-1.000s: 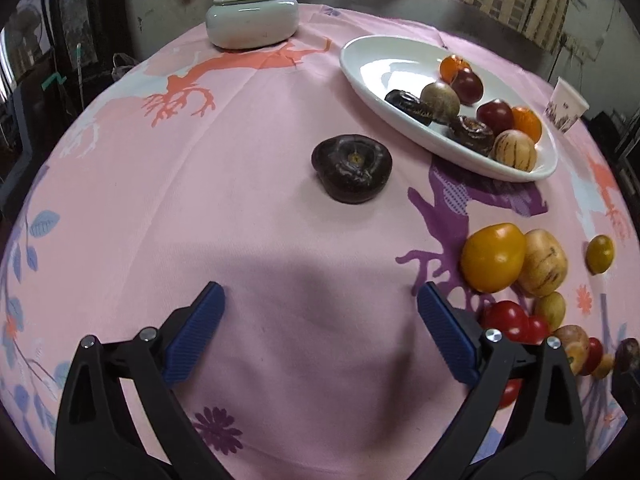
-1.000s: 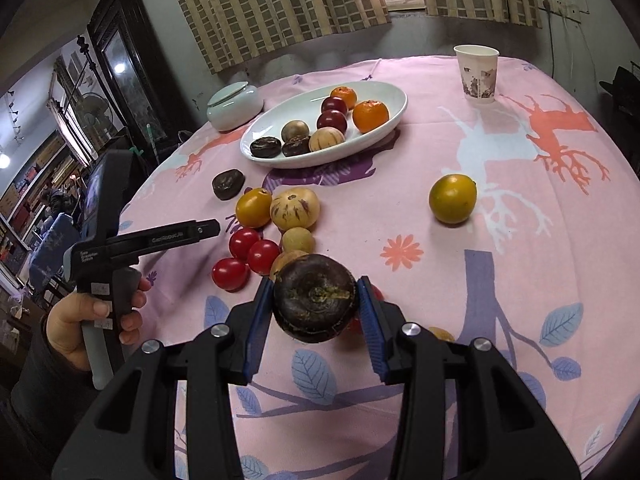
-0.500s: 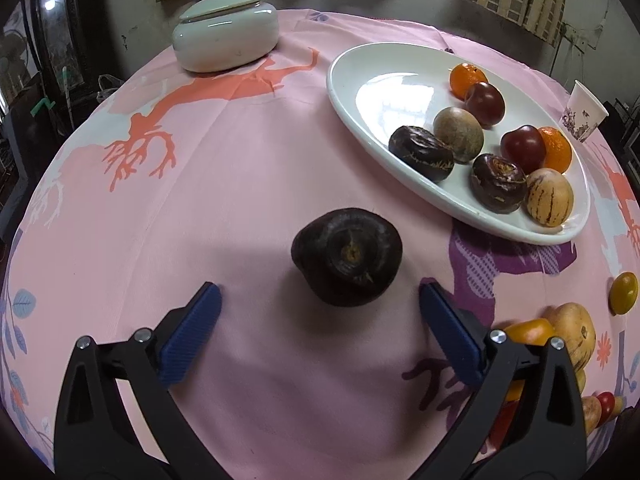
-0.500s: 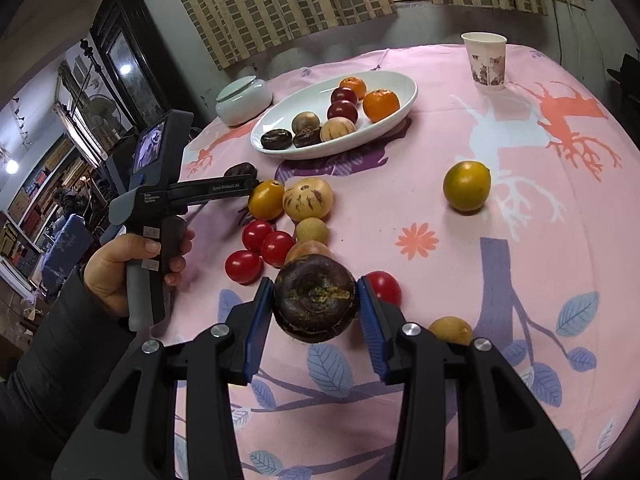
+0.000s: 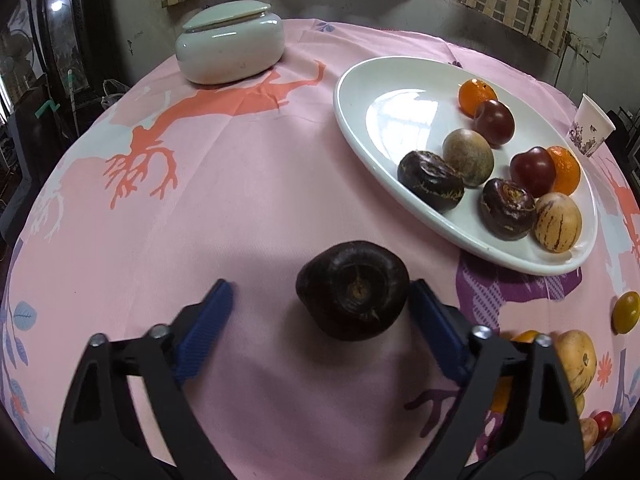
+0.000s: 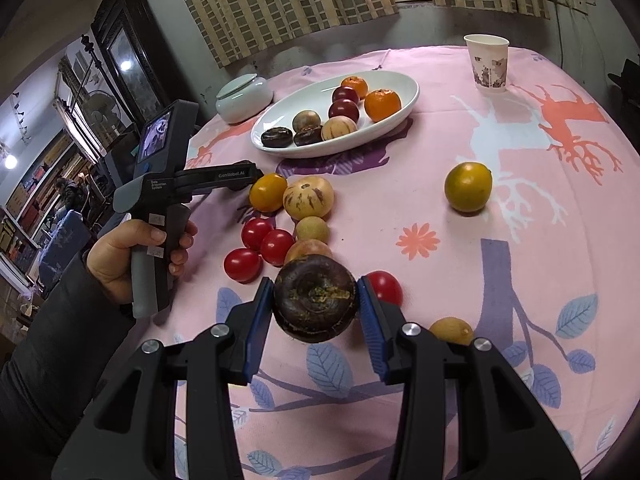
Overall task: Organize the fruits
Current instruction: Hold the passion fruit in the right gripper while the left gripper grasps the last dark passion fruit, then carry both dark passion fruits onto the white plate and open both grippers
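Observation:
A dark, wrinkled round fruit [image 5: 354, 290] lies on the pink tablecloth, just short of the white oval plate [image 5: 400, 108]. My left gripper [image 5: 320, 286] straddles it and its jaws are closing. The right pad is at the fruit's side; the left pad stands well clear. My right gripper [image 6: 314, 280] is shut on a second dark fruit [image 6: 315, 300], held above the cloth. The plate [image 6: 296, 100] holds several fruits: dark ones, red plums, oranges and a striped melon.
Loose fruits lie between the grippers: red tomatoes [image 6: 276, 246], an orange-yellow fruit [image 6: 268, 192], a pale melon [image 6: 308, 198] and a green-yellow citrus [image 6: 468, 186]. A lidded ceramic jar [image 5: 230, 50] and a paper cup [image 6: 486, 64] stand at the far side.
My left gripper has moved forward over the cloth until the dark fruit sits between its jaws, which have narrowed. The right gripper has kept still with its fruit.

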`<state>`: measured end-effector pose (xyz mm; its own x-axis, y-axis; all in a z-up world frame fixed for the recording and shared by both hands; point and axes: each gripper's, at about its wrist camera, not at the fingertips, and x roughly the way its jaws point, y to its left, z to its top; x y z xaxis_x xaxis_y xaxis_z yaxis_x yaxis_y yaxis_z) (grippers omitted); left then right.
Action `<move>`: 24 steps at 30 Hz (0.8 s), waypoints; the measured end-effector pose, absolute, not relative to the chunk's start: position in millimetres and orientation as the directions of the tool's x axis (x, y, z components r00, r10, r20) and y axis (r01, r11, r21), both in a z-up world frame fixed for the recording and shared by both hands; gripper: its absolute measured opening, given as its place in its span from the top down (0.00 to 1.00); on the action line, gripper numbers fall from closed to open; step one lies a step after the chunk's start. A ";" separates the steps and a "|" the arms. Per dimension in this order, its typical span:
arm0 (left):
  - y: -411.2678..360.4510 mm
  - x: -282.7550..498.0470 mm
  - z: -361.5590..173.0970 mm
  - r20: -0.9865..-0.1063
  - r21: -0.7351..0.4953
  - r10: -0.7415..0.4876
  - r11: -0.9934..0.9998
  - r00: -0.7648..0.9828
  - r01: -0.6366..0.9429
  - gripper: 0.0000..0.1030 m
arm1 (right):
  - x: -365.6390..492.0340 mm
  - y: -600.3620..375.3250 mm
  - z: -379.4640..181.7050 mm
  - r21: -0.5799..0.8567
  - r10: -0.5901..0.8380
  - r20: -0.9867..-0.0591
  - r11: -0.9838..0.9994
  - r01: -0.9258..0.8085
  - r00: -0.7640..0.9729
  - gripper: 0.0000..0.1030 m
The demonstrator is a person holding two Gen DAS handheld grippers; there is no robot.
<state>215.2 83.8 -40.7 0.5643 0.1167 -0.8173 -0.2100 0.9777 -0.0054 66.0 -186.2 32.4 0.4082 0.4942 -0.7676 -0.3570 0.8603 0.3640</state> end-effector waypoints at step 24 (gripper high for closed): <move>50.2 137.1 4.5 -0.717 -0.089 -0.052 0.996 0.695 -0.017 0.52 | 82.1 -205.6 38.2 0.342 0.434 -0.755 0.900 -0.270 0.491 0.58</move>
<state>137.1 50.2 4.5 0.6947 -0.0523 -0.7174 -0.0174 0.9958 -0.0893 82.1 -205.6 38.2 0.4911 0.4345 -0.7551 -0.2700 0.9000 0.3423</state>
